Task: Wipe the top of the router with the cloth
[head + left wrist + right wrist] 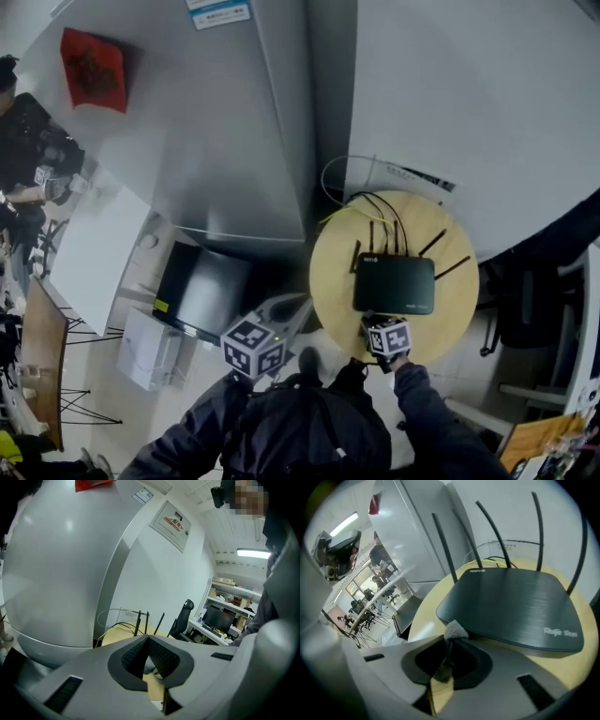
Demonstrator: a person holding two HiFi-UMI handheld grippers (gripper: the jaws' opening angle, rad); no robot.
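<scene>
The router (511, 606) lay flat just ahead of our right gripper (449, 641), its near edge almost at the jaw tips and its dark top bare. Its antennas (445, 550) stood up along the side farthest from that gripper. We had the right jaws pressed together on the cloth (454, 631), a small grey tuft poking out past the tips and lying just beside the router's near edge; we could not tell whether it touched. From the head view, the right gripper (380, 323) sat at the near rim of the round table (337, 253), with the router (394, 282) directly beyond it. Dark cables (375, 202) ran off the table on the far side of the router.

Our left gripper (272, 328) hung to the left of the right one, off the table's edge and well apart from the router. Its jaws (146, 638) met at the tips with nothing pinched between them. The table (117, 637) and antennas lay ahead of it, and an office chair (183, 616) stood farther off.
</scene>
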